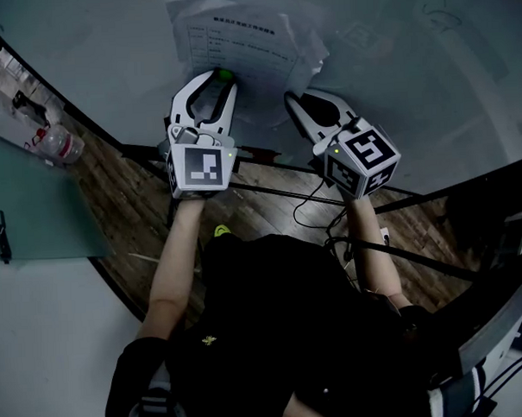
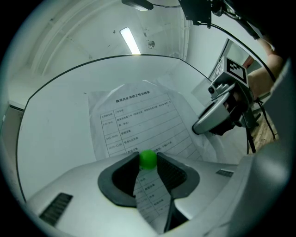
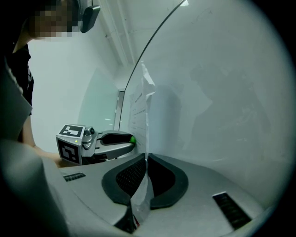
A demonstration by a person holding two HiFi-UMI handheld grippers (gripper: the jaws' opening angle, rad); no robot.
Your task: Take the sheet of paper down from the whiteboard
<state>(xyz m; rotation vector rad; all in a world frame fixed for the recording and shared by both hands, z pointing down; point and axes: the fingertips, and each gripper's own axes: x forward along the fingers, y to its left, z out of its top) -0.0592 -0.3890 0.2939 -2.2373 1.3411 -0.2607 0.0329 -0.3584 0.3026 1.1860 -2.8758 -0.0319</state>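
Left tongs (image 1: 223, 78) gripping one magnet (image 2: 148, 159), right tongs (image 3: 146, 158) one sheet (image 2: 134, 120)

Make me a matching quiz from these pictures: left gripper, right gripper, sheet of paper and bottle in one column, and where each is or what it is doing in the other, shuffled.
1 left gripper
2 right gripper
3 sheet of paper
4 plastic bottle

A lying at the head view's far left
B shut on the sheet's edge
C hanging on the whiteboard
D shut on the green magnet

Pairs: 1-D, 2-B, 3-C, 4-A
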